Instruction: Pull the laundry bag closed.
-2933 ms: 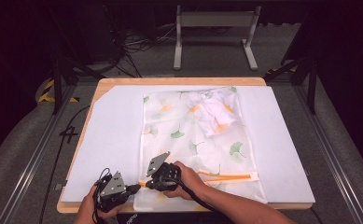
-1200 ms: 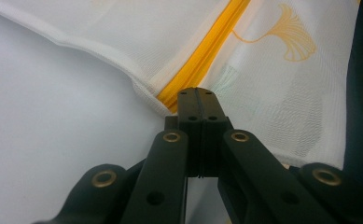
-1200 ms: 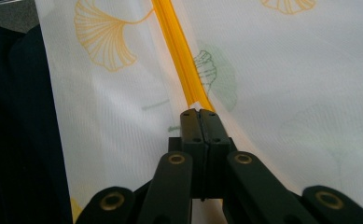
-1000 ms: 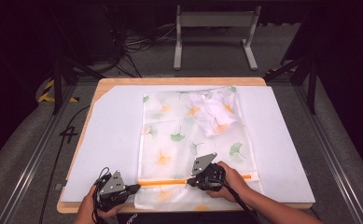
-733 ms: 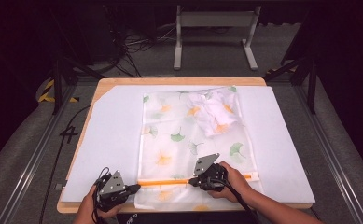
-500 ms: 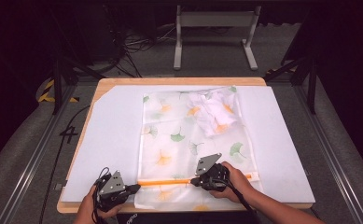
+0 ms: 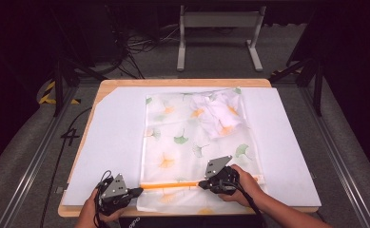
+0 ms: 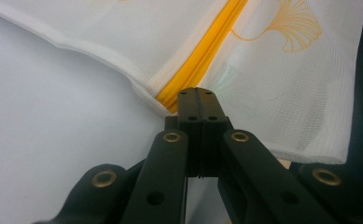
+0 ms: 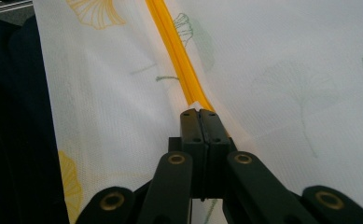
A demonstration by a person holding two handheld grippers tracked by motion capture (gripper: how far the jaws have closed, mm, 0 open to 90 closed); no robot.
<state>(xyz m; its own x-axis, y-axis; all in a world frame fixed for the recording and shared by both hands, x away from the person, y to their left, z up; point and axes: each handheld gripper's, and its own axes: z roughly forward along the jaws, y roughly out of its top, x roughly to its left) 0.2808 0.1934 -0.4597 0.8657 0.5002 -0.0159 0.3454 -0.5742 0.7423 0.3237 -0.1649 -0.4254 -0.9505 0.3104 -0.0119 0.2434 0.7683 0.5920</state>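
Right gripper (image 7: 202,183) is moving rightward along orange zipper (image 7: 170,185) of mesh bag (image 7: 192,142) lying on table, clenched on zipper pull; left gripper (image 7: 139,191) is pinching zipper's end. Next: continue pulling.

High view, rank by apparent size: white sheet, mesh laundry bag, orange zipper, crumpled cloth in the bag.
1. White sheet, largest.
2. Mesh laundry bag.
3. Crumpled cloth inside the bag's far corner.
4. Orange zipper: long but very thin, so smallest in area.
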